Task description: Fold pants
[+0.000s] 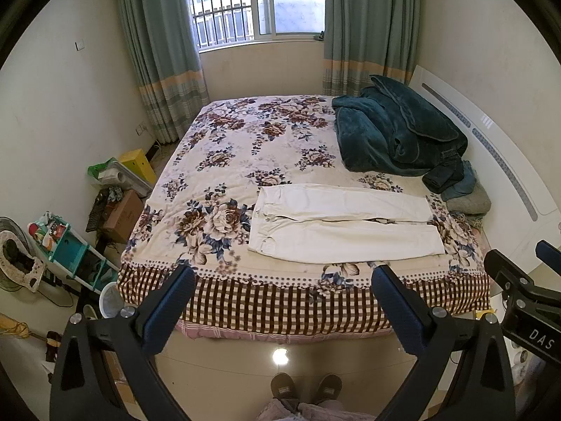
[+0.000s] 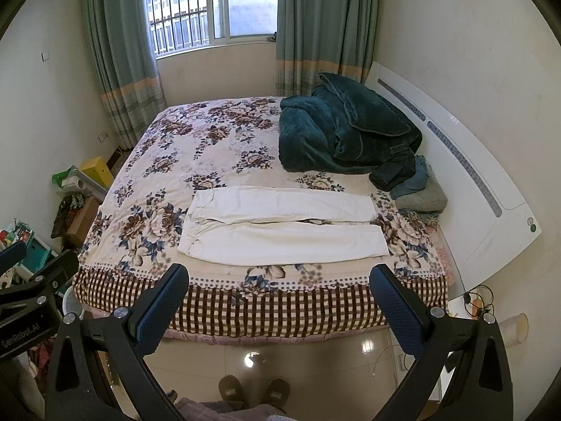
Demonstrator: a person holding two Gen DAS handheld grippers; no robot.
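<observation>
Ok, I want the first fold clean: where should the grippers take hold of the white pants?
Probably the near leg's long edge: the white pants lie flat, waistband left, cuffs right. Come from the bed's front, left gripper at the waistband corner, right gripper at the cuff.

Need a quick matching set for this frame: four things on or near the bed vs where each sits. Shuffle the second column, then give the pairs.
Things:
1. white pants
2. green blanket
3. yellow box
4. slippers

Places:
A. on the floor left of the bed
B. heaped at the far right of the bed, by the headboard
C. on the floor below the grippers
D. spread flat near the bed's front edge

Pairs: 1-D, 2-B, 3-A, 4-C
</observation>
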